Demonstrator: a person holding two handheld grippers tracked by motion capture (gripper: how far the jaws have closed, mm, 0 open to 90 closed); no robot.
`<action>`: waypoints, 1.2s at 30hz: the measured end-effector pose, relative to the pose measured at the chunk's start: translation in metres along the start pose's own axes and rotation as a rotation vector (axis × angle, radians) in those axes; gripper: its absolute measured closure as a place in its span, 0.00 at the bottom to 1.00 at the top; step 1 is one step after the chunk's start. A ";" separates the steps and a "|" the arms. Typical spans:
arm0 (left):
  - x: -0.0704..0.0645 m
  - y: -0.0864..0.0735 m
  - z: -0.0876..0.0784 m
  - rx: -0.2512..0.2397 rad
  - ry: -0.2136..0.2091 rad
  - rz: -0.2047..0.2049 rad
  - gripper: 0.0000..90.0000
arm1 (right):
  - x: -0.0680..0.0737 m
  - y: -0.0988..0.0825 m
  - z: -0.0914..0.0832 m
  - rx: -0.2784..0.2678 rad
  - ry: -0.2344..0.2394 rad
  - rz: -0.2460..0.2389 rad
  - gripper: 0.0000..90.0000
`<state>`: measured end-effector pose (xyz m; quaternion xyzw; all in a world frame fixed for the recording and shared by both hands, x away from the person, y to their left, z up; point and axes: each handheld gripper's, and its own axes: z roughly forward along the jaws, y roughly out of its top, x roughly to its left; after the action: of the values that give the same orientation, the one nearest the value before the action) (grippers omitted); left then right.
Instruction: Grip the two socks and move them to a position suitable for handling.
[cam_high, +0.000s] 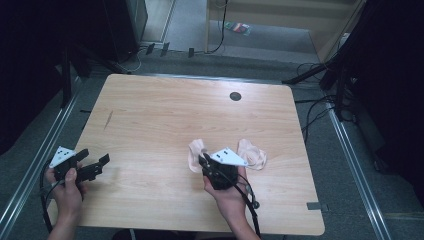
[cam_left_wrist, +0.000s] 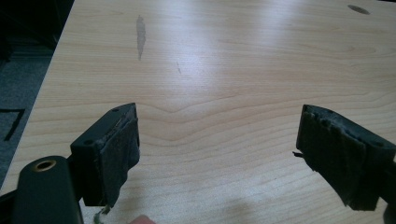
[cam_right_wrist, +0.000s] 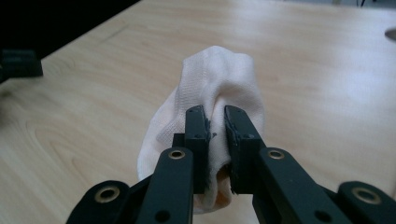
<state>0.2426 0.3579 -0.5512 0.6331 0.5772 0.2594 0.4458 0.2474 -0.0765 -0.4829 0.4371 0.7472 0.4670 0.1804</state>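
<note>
Right claw: clenched on pale sock, sock extending forward from jaws; second sock just right, near desk's front-right; left claw released, far off.

High view: the right gripper covers the middle of the pale pink fabric sock. Right gripper view: the sock's lower end is hidden behind the jaws. Left gripper view: the light wooden surface is cut off by the frame's edges.

Right gripper has its jaws pinched tight on a fold of the pale pink sock, which bunches up just past the tips, over the light wooden table.
</note>
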 end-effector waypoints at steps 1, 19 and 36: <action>0.000 0.000 0.000 0.000 0.001 0.001 0.16 | -0.001 -0.007 -0.001 0.010 -0.006 0.011 0.90; 0.000 0.000 0.000 -0.009 -0.004 -0.010 0.16 | 0.018 -0.062 0.025 0.136 0.008 0.101 0.56; 0.000 0.000 -0.001 -0.006 0.019 0.001 0.16 | 0.051 -0.070 0.034 0.151 0.028 -0.138 0.89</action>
<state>0.2419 0.3582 -0.5508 0.6297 0.5801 0.2675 0.4421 0.2087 -0.0287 -0.5525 0.3905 0.8110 0.4018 0.1681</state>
